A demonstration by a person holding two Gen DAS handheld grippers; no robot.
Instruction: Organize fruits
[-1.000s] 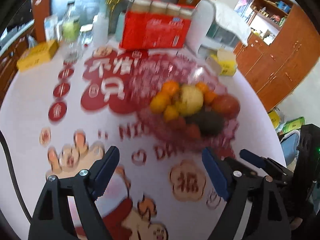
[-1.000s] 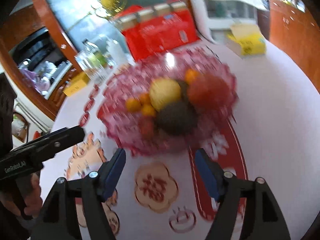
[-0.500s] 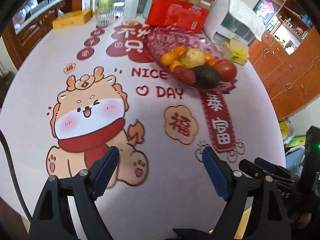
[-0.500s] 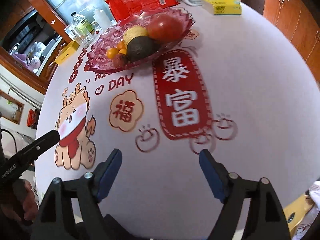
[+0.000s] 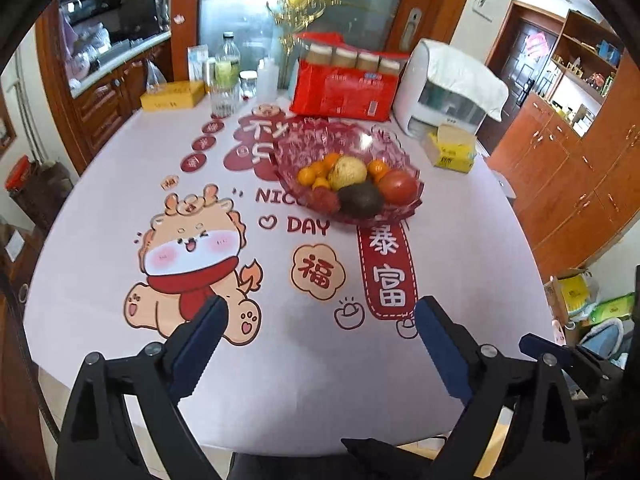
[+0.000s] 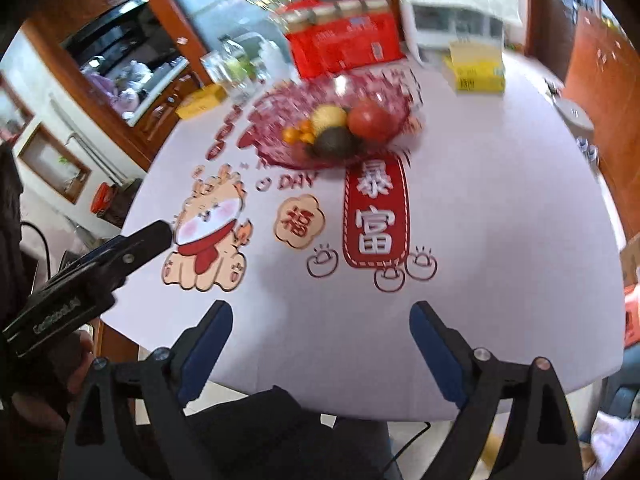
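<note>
The fruits sit heaped in the pink glass dish (image 5: 394, 148) toward the far middle of the bench (image 5: 480, 264): a red tomato (image 5: 398, 186), a dark avocado (image 5: 360, 199), a pale round fruit (image 5: 347, 172) and small oranges (image 5: 316, 172), all touching. The pile looks loose, so a nudge could roll the oranges over the shallow rim, and the dish itself might slide on the smooth cloth. The left claw (image 5: 318, 330) and right claw (image 6: 320, 332) both hang wide open and empty, well apart from the dish. The right view is blurred, so aim from it would be unsure.
</note>
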